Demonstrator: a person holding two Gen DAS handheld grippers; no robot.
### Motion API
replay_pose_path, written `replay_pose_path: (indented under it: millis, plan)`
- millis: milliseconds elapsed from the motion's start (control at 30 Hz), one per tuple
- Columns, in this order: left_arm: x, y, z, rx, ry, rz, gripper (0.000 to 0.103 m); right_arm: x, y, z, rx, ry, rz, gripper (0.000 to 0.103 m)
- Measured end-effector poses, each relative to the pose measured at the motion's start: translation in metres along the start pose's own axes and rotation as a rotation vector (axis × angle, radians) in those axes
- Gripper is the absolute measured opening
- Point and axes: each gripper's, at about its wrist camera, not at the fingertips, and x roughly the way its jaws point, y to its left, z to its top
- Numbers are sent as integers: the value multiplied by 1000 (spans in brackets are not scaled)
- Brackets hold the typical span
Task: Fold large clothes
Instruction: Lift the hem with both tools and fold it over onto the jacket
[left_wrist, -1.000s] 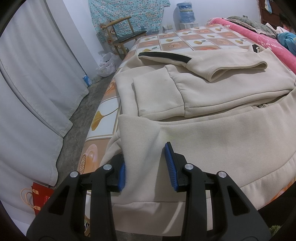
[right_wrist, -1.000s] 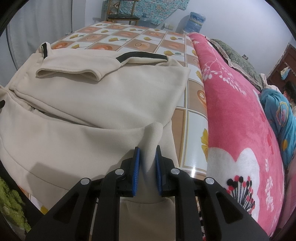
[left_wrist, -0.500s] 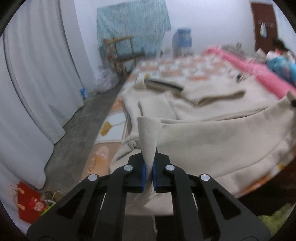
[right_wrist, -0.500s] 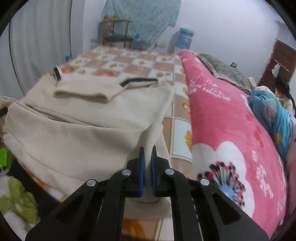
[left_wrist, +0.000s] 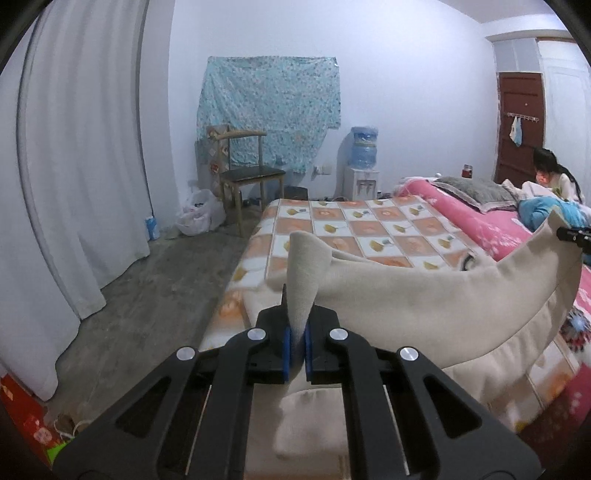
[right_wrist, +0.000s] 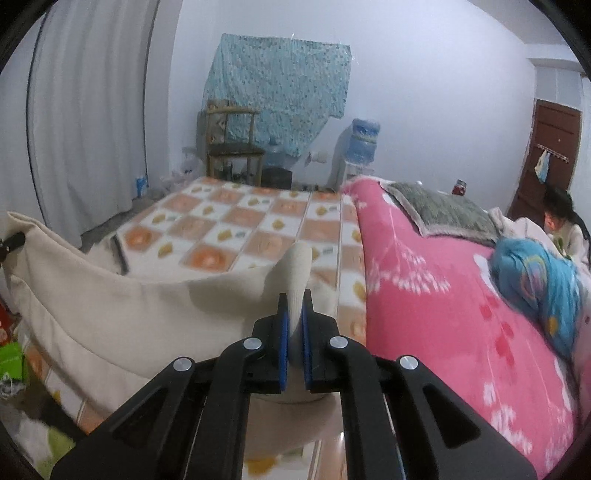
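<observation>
A large cream sweatshirt (left_wrist: 424, 302) hangs lifted over the bed, its hem stretched between both grippers. My left gripper (left_wrist: 297, 332) is shut on the hem's left corner, a peak of cloth sticking up above the blue pads. In the right wrist view the same sweatshirt (right_wrist: 129, 302) sags leftward, and my right gripper (right_wrist: 293, 325) is shut on its right corner. Each gripper's tip shows at the other view's edge, holding the far corner. The folded body and sleeves lie hidden behind the raised hem.
A checked bedspread (left_wrist: 369, 225) covers the bed, with a pink blanket (right_wrist: 443, 288) along its right side. A person (left_wrist: 554, 177) sits at the far right. A wooden chair (left_wrist: 243, 173), a water dispenser (left_wrist: 364, 166) and white curtains (left_wrist: 74, 184) stand beyond. Grey floor lies left.
Both grippers closed on the hem's corners and rose, lifting the hem off the bed. The views tilted up, so the room's far wall now shows.
</observation>
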Motion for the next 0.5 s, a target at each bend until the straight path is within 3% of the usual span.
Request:
replay_pose_path:
  millis: [167, 300, 367, 433, 500]
  plan:
    - [67, 14, 33, -23, 49, -11, 5, 57, -4, 42, -10, -12, -8, 6]
    - [142, 25, 38, -62, 166, -39, 6, 120, -2, 49, 14, 41, -7, 6]
    - [175, 27, 25, -71, 256, -40, 11, 160, -1, 40, 20, 115, -13, 8]
    - [217, 35, 7, -103, 384, 8, 28, 202, -2, 22, 29, 236, -28, 17]
    - [231, 44, -4, -137, 434, 60, 39, 218, -6, 10, 35, 298, -60, 17]
